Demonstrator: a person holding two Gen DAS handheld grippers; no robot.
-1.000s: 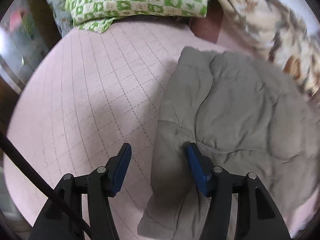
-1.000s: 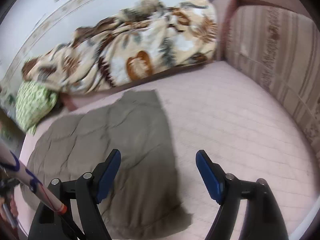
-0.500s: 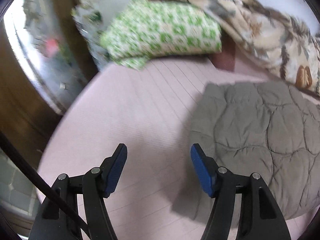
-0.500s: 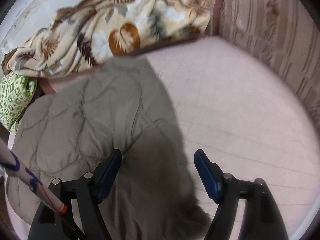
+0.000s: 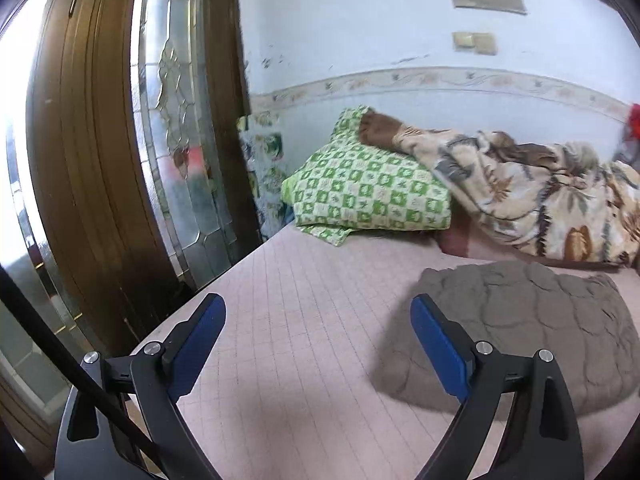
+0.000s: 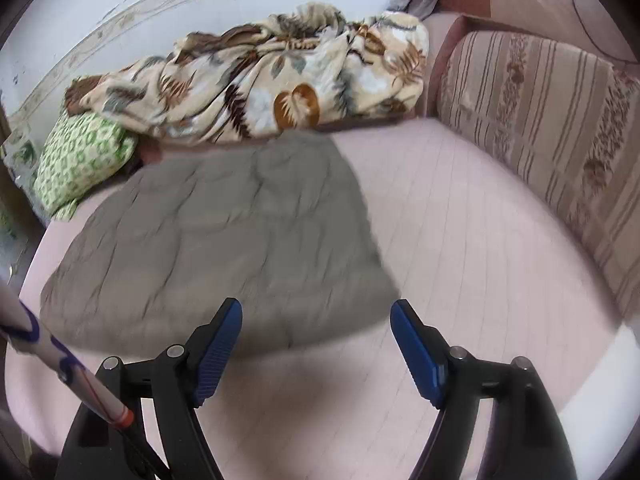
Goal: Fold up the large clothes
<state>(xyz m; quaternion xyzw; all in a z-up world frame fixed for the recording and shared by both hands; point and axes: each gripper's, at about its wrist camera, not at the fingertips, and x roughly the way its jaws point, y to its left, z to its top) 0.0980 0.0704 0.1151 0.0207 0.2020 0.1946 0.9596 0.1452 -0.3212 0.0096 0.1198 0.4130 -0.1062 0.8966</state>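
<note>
Left gripper [image 5: 316, 340] and right gripper [image 6: 316, 344], jaws apart and empty, flank the folded grey quilted garment [image 6: 224, 240] at frame centre on the pink mattress [image 6: 460, 220].

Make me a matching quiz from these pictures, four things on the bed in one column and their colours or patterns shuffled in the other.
Things:
1. pillow
2. quilted garment
3. blanket
4. bed sheet

Looks:
A. plain grey-brown
B. pale pink with a stitched grid
C. green and white checks
D. cream with brown leaf print

Pairs: 1-C, 2-A, 3-D, 4-B
</note>
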